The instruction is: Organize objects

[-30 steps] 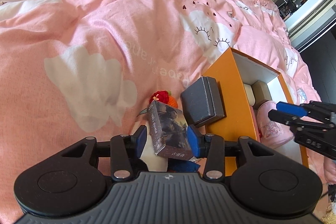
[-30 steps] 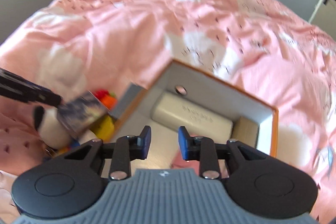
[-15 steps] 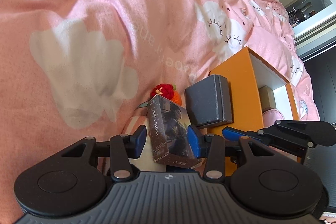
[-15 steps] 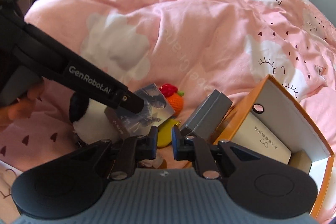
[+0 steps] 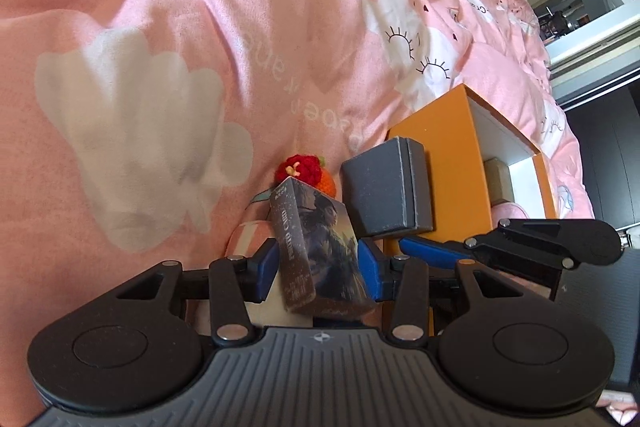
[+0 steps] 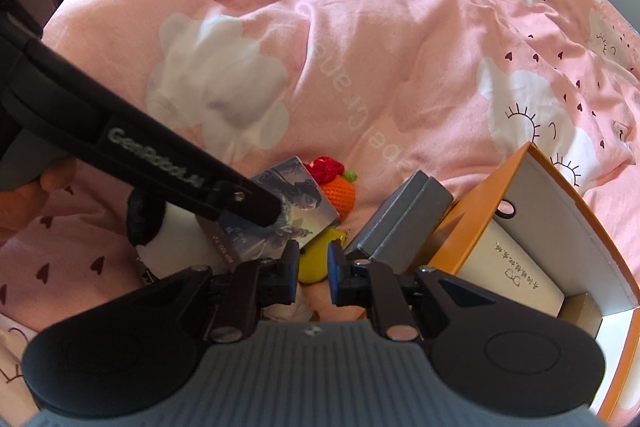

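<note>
My left gripper [image 5: 318, 269] is shut on a card box [image 5: 320, 247] with a dark picture on it, held just above the pink bedspread. The card box also shows in the right wrist view [image 6: 280, 211]. A grey case [image 5: 386, 187] leans against the orange box [image 5: 440, 147]. The orange box [image 6: 492, 187] is open and holds a white case [image 6: 512, 267]. My right gripper [image 6: 313, 267] is open with a narrow gap and empty, above a yellow toy [image 6: 320, 259]. A crocheted red and orange toy [image 6: 336, 183] lies behind it.
A black and white plush [image 6: 168, 227] lies under the left gripper. The pink bedspread [image 5: 200, 27] stretches away behind the objects. A doorway and cabinet [image 5: 580, 7] lie at the far right.
My right gripper swung left from over the orange box to the objects beside it, and its fingers narrowed. My left gripper kept hold of the card box and tilted slightly.
</note>
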Demonstrator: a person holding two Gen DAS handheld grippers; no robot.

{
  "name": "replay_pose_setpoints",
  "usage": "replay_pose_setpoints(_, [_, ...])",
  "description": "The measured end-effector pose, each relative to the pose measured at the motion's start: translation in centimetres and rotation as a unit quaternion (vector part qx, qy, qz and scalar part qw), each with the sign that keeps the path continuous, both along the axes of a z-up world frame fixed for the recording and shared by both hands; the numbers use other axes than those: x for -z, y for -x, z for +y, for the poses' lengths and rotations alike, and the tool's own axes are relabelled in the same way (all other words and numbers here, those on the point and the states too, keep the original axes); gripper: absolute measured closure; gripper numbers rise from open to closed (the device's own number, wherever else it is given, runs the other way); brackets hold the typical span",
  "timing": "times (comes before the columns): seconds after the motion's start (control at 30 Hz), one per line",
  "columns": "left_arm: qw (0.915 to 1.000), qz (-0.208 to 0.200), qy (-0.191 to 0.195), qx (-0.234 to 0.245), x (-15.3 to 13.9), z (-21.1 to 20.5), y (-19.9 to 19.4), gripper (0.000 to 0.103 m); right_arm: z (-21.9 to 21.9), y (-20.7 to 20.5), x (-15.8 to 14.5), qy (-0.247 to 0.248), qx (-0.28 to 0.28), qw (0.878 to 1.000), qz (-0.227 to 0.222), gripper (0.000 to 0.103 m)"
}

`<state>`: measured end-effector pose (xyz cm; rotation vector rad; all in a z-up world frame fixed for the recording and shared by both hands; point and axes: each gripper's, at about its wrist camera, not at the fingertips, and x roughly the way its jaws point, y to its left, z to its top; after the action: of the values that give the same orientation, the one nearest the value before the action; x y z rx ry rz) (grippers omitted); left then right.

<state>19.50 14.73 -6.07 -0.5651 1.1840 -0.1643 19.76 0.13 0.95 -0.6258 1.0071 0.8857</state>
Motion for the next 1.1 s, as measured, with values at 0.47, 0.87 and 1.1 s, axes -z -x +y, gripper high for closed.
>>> replay_pose_setpoints(0.47, [0.9531, -0.066, -0.184, 0.231, -2.1, -3.9, 3.9, 0.031, -3.2, 3.6, -1.1, -0.081, 0.102, 0.99, 0.051, 0.08])
replay_pose_setpoints(0.87, [0.9376, -0.04, -0.234, 0.254, 1.8, -5.7, 2.8, 0.03, -4.4, 5.8, -0.7, -0.119, 0.157, 0.979, 0.055, 0.073])
replay_pose_setpoints(1.1, [0.943, -0.056, -0.244, 0.219, 0.3, -4.6, 5.0, 0.04, -3.5, 7.3, -0.5, -0.109, 0.152, 0.982, 0.041, 0.067])
